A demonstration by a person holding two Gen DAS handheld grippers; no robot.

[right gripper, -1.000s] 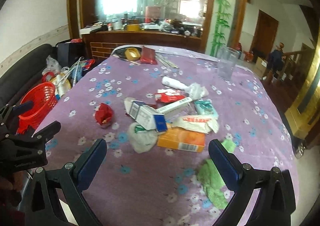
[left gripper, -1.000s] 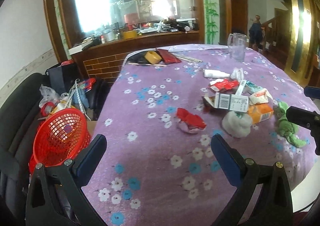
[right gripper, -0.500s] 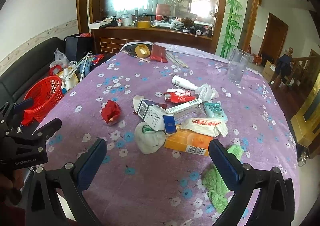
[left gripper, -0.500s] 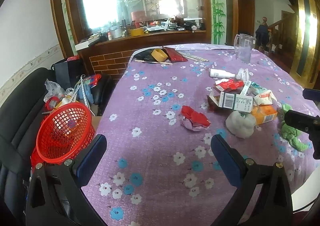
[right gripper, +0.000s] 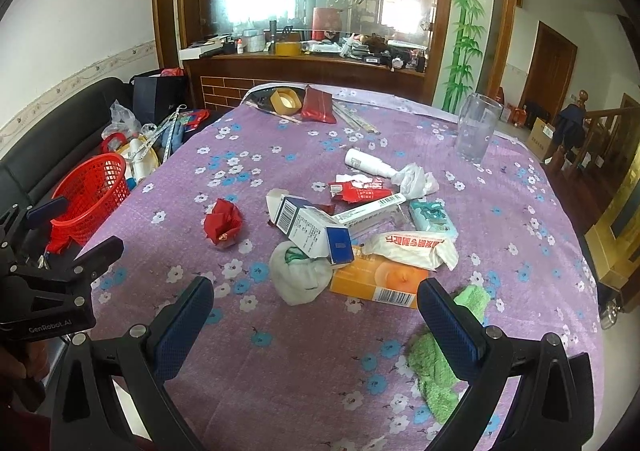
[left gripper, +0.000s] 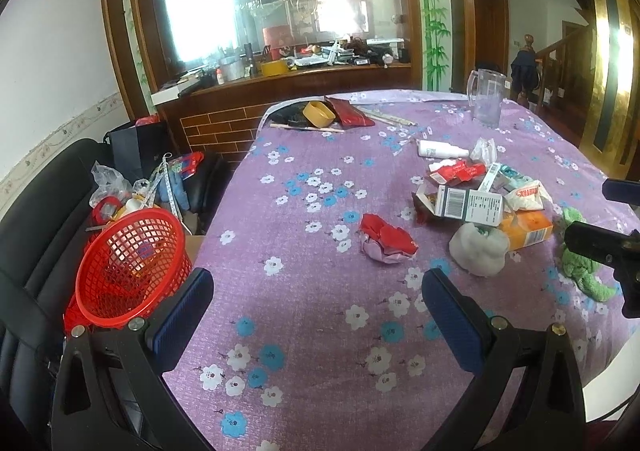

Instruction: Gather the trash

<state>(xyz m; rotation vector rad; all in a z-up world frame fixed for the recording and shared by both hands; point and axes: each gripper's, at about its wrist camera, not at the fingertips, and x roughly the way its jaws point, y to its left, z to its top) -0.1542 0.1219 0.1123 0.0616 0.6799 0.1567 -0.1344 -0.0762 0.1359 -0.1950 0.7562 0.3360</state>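
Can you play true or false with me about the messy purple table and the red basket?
1. The red basket sits on the purple table. False: it is off the table's edge, beside the black sofa.
2. Both tools, left tool and right tool, are open and hold nothing. True.
3. The crumpled red wrapper lies apart from the main trash pile. True.
4. The clear jug has tipped over. False: it stands upright near the far side.
5. The blue and white box lies partly on top of the orange box. True.
6. The green cloth is inside the basket. False: it lies on the table near the right tool.
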